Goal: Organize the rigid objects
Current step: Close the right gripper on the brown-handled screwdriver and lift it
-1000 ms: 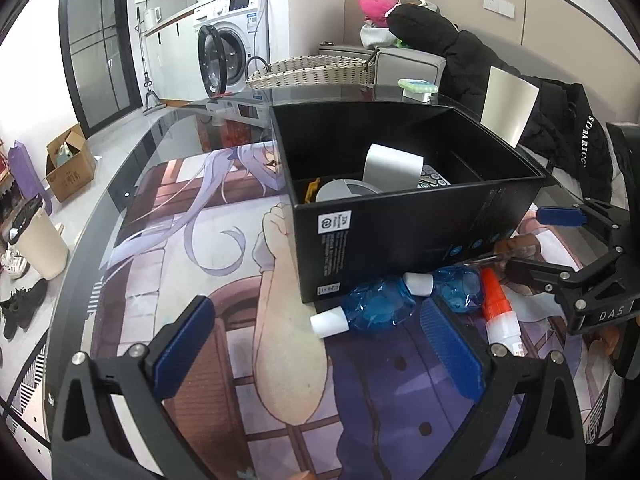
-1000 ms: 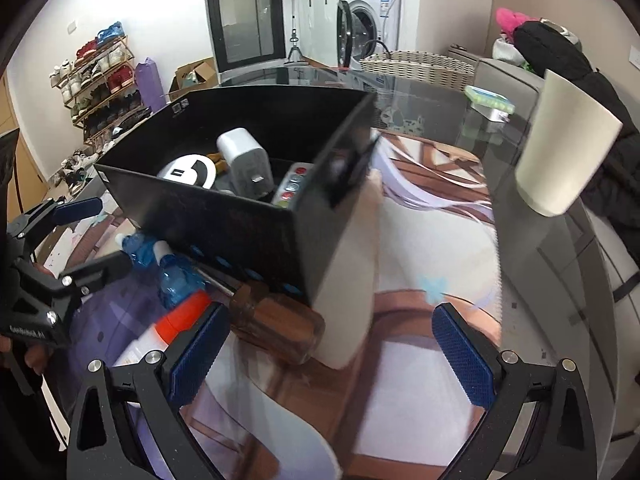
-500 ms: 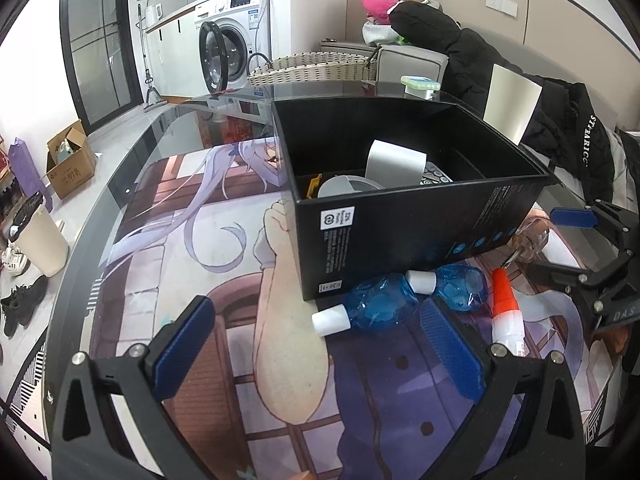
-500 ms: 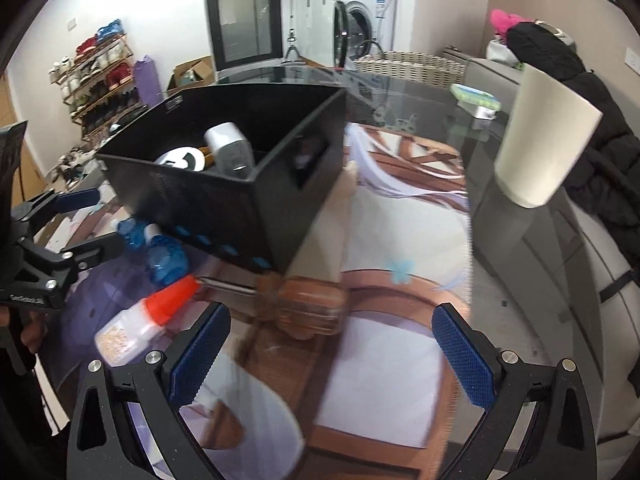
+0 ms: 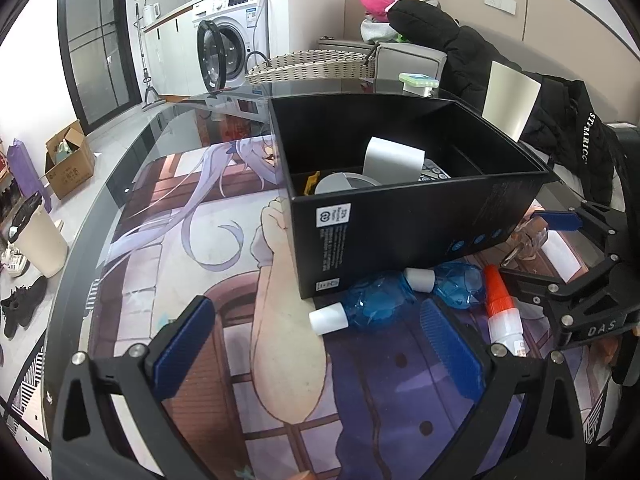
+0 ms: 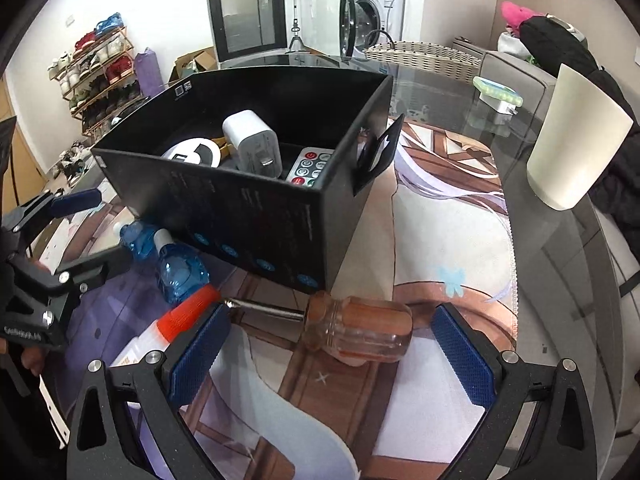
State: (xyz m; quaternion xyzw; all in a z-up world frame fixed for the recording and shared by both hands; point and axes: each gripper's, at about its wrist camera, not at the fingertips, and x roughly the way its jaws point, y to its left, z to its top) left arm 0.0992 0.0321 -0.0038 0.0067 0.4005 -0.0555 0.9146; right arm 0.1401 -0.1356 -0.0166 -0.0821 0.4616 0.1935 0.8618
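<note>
A black box (image 5: pixel 416 216) (image 6: pixel 256 216) stands on the printed mat and holds a white charger (image 6: pixel 252 144), a remote (image 6: pixel 312 168) and a round white device (image 6: pixel 196 152). Two blue bottles (image 5: pixel 376 300) (image 6: pixel 176 268) and a glue bottle with a red cap (image 5: pixel 502 308) (image 6: pixel 188 312) lie in front of the box. A screwdriver with an amber handle (image 6: pixel 360 330) lies between my right gripper's fingers; my right gripper (image 6: pixel 328 356) is open around it. My left gripper (image 5: pixel 316 344) is open and empty, just short of the blue bottles. The right gripper also shows in the left wrist view (image 5: pixel 536 244).
A white cup (image 6: pixel 576 144) stands on the glass table to the right. A green-topped white item (image 6: pixel 498 98) sits at the far table edge. A wicker basket (image 5: pixel 312 66) and a black jacket (image 5: pixel 560 112) lie behind. The glass table's rim (image 5: pixel 80 240) curves on the left.
My right gripper has moved in so that the screwdriver handle now lies between its open fingers. My left gripper has hardly moved.
</note>
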